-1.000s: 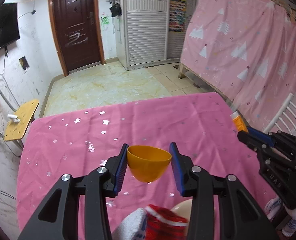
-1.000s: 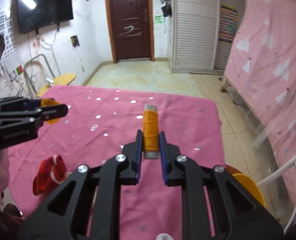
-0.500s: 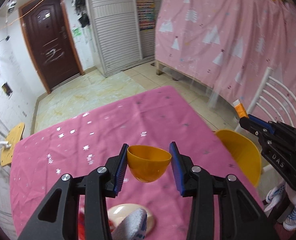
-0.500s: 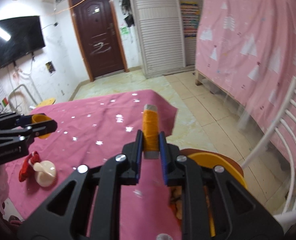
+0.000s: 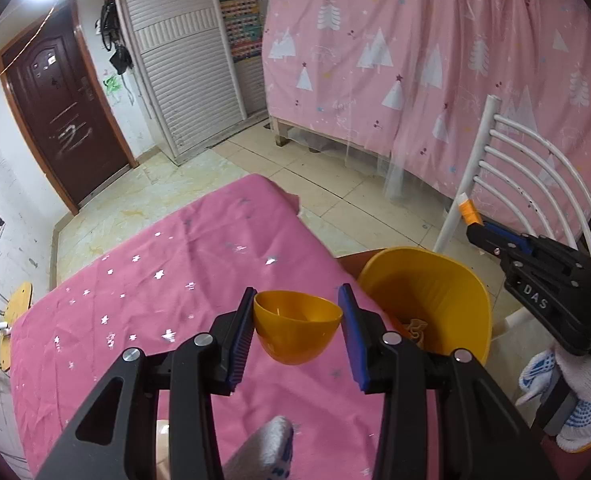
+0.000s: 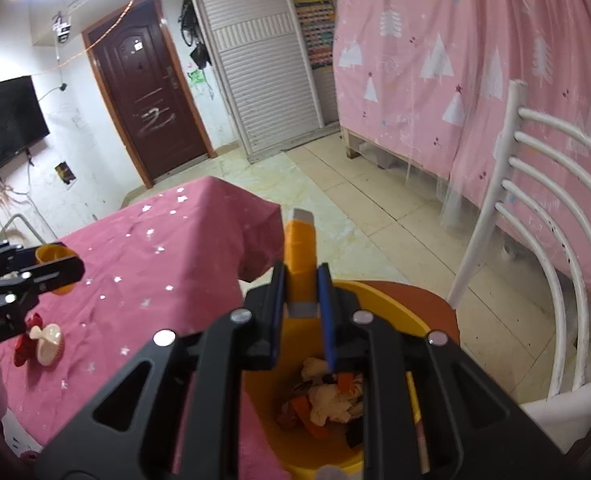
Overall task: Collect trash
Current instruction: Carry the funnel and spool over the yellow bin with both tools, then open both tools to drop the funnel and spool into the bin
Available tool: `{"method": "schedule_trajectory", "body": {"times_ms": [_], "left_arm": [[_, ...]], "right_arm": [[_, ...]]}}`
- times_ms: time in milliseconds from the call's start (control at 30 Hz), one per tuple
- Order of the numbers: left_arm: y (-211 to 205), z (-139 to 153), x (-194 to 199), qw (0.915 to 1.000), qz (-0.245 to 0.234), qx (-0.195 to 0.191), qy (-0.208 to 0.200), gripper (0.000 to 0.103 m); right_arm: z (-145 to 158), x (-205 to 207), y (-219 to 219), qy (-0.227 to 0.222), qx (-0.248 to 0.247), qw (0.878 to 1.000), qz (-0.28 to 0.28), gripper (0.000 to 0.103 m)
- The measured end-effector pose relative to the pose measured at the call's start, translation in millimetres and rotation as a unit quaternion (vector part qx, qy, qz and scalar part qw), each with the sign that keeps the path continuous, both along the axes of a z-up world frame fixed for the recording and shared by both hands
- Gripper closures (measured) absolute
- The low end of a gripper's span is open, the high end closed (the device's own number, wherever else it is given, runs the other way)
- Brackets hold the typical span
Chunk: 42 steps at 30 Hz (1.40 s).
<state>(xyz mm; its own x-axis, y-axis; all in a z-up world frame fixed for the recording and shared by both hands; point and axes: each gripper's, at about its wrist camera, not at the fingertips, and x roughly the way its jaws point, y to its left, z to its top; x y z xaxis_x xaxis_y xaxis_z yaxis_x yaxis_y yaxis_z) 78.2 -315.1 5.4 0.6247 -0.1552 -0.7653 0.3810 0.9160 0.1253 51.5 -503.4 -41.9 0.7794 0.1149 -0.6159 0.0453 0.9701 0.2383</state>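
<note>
right gripper: clamped on orange spool, long axis pointing forward; sat directly over yellow bin, nearer arm.
left gripper: gripped orange cup; bin lay just right, past tablecloth edge.

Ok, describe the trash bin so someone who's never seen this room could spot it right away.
Find the table under the pink star-print cloth. Off its corner, on a reddish-brown seat by the white chair back, stands the yellow bin. It is the one large open yellow tub, with crumpled scraps inside.
</note>
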Motion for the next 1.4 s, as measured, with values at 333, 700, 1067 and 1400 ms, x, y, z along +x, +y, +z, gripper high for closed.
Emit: {"method": "schedule_trajectory", "body": {"times_ms": [333, 700, 1067, 1400], "left_arm": [[-40.5, -4.6, 0.9, 0.9995, -0.032, 0.0, 0.008, 0.07], [-69.8, -5.9, 9.5, 0.9961, -0.054, -0.061, 0.032, 0.07], [-65.0, 5.2, 4.8, 0.9942, -0.061, -0.085, 0.025, 0.044], [-22.4, 22.2, -5.1, 0.9949, -0.034, -0.094, 0.007, 0.044]], "right_arm": [[-12.8, -5.8, -28.8, 0.0, 0.032, 0.999, -0.021, 0.047], [-1.9, -21.4, -50.3, -0.03, 0.066, 0.996, -0.047, 0.047], [1.0, -21.7, -44.4, -0.037, 0.062, 0.997, -0.039, 0.046], [6.4, -22.2, -17.5, -0.042, 0.047, 0.998, 0.001, 0.042]]}}
